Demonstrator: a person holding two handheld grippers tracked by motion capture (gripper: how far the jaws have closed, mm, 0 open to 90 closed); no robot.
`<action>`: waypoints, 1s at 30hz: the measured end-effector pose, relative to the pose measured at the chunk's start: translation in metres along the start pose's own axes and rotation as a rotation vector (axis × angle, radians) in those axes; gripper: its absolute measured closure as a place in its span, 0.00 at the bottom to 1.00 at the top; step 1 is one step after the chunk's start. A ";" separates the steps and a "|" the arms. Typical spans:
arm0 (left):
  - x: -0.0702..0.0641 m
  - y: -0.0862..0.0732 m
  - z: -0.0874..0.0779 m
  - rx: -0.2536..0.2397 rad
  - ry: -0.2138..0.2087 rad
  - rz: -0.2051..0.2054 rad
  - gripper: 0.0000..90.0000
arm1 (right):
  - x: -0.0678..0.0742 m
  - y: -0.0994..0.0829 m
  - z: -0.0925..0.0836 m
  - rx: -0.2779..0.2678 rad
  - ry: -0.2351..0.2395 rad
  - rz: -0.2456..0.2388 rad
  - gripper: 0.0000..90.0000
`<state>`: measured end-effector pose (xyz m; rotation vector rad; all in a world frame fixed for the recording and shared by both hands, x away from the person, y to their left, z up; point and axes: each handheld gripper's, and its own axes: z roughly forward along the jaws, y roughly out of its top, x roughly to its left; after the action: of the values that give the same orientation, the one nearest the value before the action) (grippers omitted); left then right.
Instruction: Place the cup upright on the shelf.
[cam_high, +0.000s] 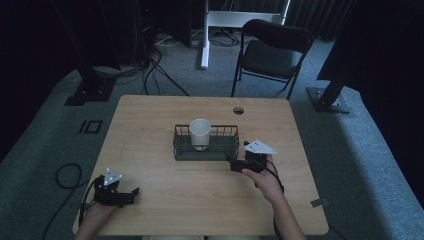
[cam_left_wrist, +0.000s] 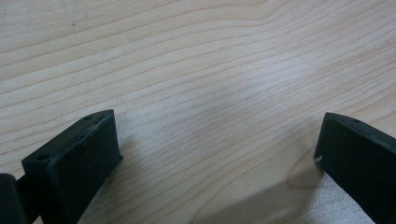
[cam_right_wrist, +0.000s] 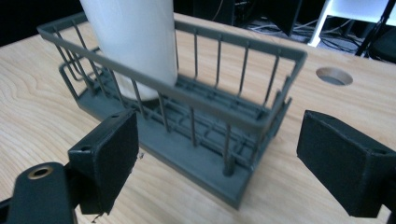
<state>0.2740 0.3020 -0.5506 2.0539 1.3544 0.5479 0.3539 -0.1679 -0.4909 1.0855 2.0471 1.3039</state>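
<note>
Resting near the front left corner of the wooden surface (cam_high: 150, 115), your left gripper (cam_high: 134, 191) sits low over bare wood, well apart from everything else. In the left gripper view its two black fingers (cam_left_wrist: 74, 158) stand wide apart with nothing between them but wood grain.

Farther in and to the right, your right hand (cam_high: 262, 182) holds the right gripper (cam_high: 231, 161) just beside the near right corner of the wire basket (cam_high: 206, 150). In the right gripper view its fingers (cam_right_wrist: 105, 156) are spread wide as well, holding nothing, and the basket's corner post stands in the gap ahead of them; whether a finger touches the wire cannot be told. The grey three-cornered plate on top of this gripper shows pale in the high view.

The dark basket sits near the middle of the surface, its long side facing you. Inside it, toward its left half, a white cup (cam_high: 200, 132) stands upright, its rim rising above the basket's top rail. In the right gripper view the cup (cam_right_wrist: 133, 42) stands on the basket floor behind the front bars.

Beyond the basket, a round cable hole (cam_high: 238, 110) lies near the far edge of the surface. Past that edge, a black folding chair (cam_high: 272, 52) stands on the grey carpet, with loose cables (cam_high: 160, 65) trailing across the floor to its left.
</note>
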 end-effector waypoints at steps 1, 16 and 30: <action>0.000 0.000 0.000 0.000 0.000 -0.001 0.00 | -0.001 -0.003 -0.001 0.004 -0.004 0.007 0.14; 0.000 0.000 0.000 -0.002 0.000 0.000 0.00 | -0.023 -0.034 -0.010 0.054 -0.059 0.045 0.14; 0.000 0.000 0.000 -0.001 0.001 0.002 0.00 | -0.040 -0.056 -0.023 0.078 -0.102 0.085 0.14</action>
<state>0.2740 0.3020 -0.5507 2.0546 1.3530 0.5498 0.3396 -0.2251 -0.5321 1.2600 2.0104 1.1921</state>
